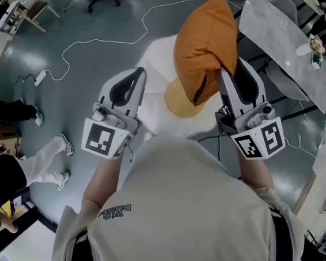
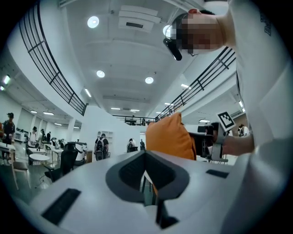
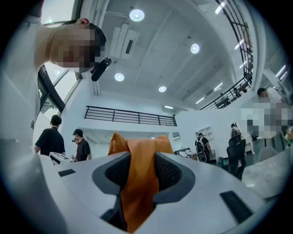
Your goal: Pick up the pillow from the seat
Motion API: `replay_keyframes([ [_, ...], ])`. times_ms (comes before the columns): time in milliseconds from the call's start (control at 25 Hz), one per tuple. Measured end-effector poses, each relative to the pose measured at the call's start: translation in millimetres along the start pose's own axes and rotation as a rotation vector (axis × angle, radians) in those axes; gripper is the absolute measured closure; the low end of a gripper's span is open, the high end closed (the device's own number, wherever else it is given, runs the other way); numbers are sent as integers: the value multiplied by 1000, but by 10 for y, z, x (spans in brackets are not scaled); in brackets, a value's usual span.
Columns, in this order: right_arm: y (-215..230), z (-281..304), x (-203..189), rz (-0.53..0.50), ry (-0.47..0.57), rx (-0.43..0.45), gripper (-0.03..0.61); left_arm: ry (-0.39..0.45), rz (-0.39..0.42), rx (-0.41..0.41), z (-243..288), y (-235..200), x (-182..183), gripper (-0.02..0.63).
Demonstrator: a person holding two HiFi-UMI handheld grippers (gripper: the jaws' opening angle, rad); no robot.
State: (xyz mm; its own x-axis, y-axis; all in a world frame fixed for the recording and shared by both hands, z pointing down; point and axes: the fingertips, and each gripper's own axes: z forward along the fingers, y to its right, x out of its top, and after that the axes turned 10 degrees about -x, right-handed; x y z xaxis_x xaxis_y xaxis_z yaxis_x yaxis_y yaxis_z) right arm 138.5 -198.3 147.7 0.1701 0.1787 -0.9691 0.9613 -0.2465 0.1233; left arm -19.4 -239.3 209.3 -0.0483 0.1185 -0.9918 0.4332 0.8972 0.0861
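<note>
Closest to me, the left gripper [image 1: 138,77] was held out at about chest height with its jaws brought together on nothing; in its own view only a thin slit showed between the pads. I judged it was kept up alongside as a spare, ready to steady the load if it swung.

Beside it, the right gripper [image 1: 230,71] was doing the work. Its jaws were clamped on a fold of the orange pillow [image 1: 203,44], the fabric bunched between the pads and spilling out below them. A pinch on the edge, not on the body, made sense to me: the pillow is soft and too thick to take whole.

The pillow hung from that pinch, raised above the white seat [image 1: 154,61] and apparently clear of it, so I counted the pick-up as essentially done.

Farther off lay the grey floor with a white cable [image 1: 113,40] trailing across it, a pale tabletop [image 1: 280,33] to the right, and bystanders [image 1: 45,162] at the left edge.
</note>
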Motion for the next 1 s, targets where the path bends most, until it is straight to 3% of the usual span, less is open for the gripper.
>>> replay_keyframes([
  [160,-21,28,-121,19,-36,-19,431,-6,-23,2,-57,-46,-60,604],
  [520,-114,53,-83,-15,-23,8,445,-9,-16,4,-33,5,-40,604],
  [1000,-94,87,-72,19,-29,20,446,-36,-16,12,-19,7,-78,604],
])
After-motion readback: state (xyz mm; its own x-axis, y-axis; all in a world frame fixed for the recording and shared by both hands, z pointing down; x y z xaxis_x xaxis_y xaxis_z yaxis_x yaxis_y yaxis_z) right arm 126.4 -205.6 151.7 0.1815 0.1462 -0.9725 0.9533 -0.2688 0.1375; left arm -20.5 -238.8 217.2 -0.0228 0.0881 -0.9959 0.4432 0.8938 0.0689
